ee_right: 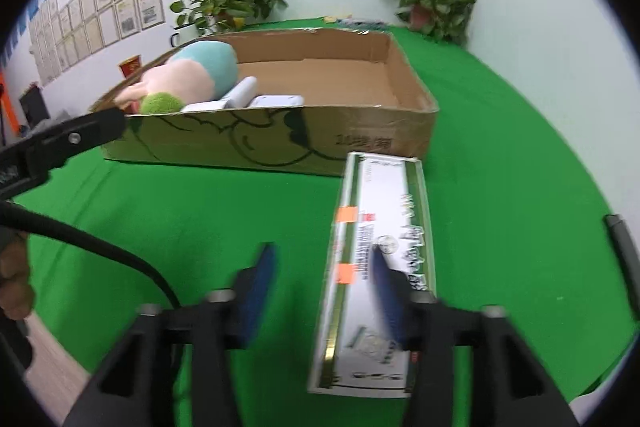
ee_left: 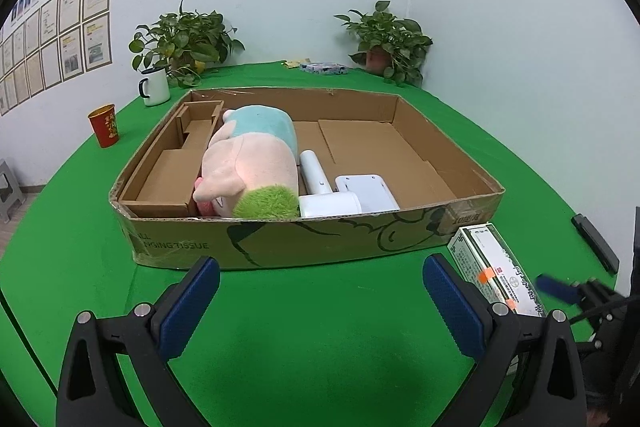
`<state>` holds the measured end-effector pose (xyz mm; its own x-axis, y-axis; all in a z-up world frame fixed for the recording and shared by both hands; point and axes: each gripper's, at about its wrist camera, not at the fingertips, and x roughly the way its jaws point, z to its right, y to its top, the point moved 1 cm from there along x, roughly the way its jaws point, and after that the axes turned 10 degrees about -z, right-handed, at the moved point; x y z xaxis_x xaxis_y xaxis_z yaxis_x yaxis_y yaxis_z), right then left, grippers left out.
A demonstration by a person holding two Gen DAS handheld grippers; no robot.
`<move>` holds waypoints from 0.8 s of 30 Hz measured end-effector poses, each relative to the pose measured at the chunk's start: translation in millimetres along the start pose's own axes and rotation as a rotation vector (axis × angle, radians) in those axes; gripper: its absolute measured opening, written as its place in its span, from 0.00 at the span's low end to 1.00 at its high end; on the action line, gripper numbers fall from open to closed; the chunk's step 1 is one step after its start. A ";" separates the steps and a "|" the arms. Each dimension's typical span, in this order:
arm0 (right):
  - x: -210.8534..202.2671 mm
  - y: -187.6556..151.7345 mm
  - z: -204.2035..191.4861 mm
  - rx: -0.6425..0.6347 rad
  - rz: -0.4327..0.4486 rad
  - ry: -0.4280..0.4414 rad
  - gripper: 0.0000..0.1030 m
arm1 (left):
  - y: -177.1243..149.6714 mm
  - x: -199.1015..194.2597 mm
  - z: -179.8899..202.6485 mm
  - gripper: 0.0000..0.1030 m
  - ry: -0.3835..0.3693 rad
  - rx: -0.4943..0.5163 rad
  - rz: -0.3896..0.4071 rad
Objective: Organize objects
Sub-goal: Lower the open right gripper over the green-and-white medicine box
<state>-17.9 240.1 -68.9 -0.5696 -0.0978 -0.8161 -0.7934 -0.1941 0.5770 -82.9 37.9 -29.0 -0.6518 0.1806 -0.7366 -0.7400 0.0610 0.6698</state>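
Right gripper (ee_right: pixel 322 291), jaws apart and gripping nothing, poised low over the near end of the long white carton (ee_right: pixel 376 267); one blue pad sits above the carton's top face, the other over bare green tablecloth (ee_right: pixel 200 211). The step in hand appears to be the approach for a pick. The next move likely calls for straddling the carton's long sides before closing. Left gripper (ee_left: pixel 320 303), jaws wide and empty, waits before the cardboard tray (ee_left: pixel 320 247). The carton's far end lies just beside the tray's front wall. The tray's right half is bare, beyond the plush toy (ee_left: pixel 252 163) and white appliance (ee_left: pixel 340 195).
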 end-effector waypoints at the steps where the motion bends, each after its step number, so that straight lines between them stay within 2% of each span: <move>1: -0.7 0.0 3.2 0.009 0.011 -0.017 0.83 | -0.5 0.7 0.6 0.99 -0.001 0.004 -0.001; 2: -1.7 -1.0 8.3 0.020 0.026 -0.040 0.83 | -1.2 2.7 1.6 0.99 -0.007 0.007 -0.005; 5: 6.7 1.9 21.4 0.031 -0.007 -0.063 0.83 | -2.7 9.0 4.9 0.99 -0.023 0.007 -0.024; 9: 25.9 -2.1 29.2 0.049 -0.105 0.015 0.82 | -5.1 18.5 10.3 0.99 -0.054 -0.002 -0.049; 10: 27.4 -2.8 28.7 0.050 -0.108 0.032 0.79 | -5.2 20.5 11.2 0.99 -0.062 -0.001 -0.056; 12: 26.7 -5.0 26.7 0.058 -0.101 0.057 0.66 | -6.4 22.4 13.0 0.99 -0.074 0.005 -0.065; 14: 24.6 -6.2 24.2 0.066 -0.096 0.071 0.64 | -7.1 24.9 12.9 0.99 -0.088 0.009 -0.080; 15: 21.1 -6.7 21.2 0.074 -0.089 0.110 0.64 | -7.0 26.1 12.6 0.99 -0.098 0.010 -0.086; 19: 4.1 -9.2 0.8 0.059 -0.063 0.242 0.65 | -7.1 34.1 12.0 0.99 -0.176 0.001 -0.132; 21: -3.5 -11.6 -12.5 0.020 -0.043 0.286 0.72 | -7.4 41.8 11.8 0.99 -0.219 -0.014 -0.166; 22: -5.3 -13.1 -21.3 -0.016 -0.041 0.287 0.82 | -8.8 45.0 11.8 0.99 -0.231 -0.024 -0.181; 24: -4.1 -17.9 -33.7 -0.078 -0.042 0.257 0.82 | -11.0 52.8 10.1 0.99 -0.259 -0.051 -0.211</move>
<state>5.8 211.1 -77.0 -0.4555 -0.3307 -0.8265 -0.7906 -0.2764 0.5464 -107.5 56.7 -74.4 -0.4249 0.4127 -0.8057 -0.8657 0.0752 0.4950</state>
